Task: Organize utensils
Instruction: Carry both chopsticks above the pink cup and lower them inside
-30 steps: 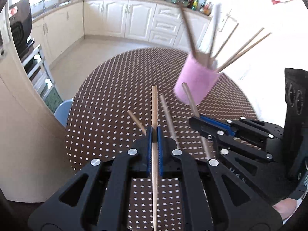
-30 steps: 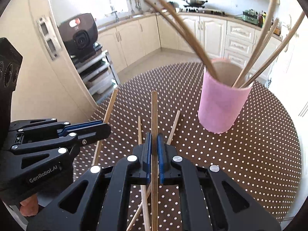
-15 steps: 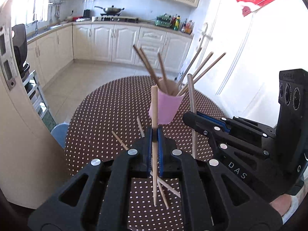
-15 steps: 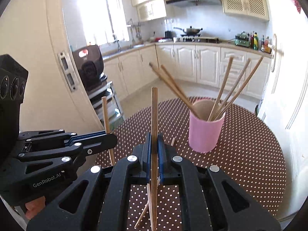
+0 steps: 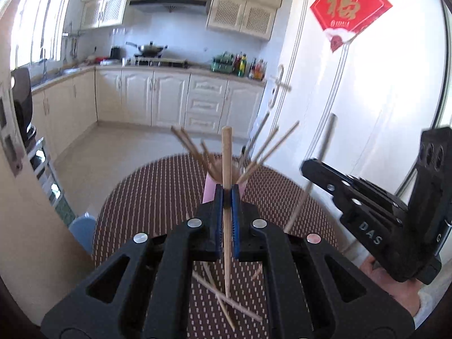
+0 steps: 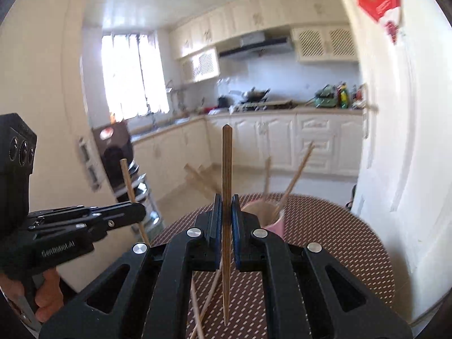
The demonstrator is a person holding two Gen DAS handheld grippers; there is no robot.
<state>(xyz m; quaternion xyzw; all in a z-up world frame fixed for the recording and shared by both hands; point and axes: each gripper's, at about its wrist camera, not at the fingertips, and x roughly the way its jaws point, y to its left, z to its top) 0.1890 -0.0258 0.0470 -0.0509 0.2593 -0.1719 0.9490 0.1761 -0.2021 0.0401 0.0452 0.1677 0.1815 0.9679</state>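
My left gripper (image 5: 226,197) is matte black, its arms cut with triangular openings and pinned with round silver screws, and its two fingers (image 5: 217,212) are lined with ribbed blue pads. My right gripper (image 6: 224,212) has the same build. From the left camera its side reads "DAS" in white letters beside a black block with three round holes. From the right camera the left one reads "GenRobot.AI". A pale cuff shows at my right hand (image 5: 395,285).
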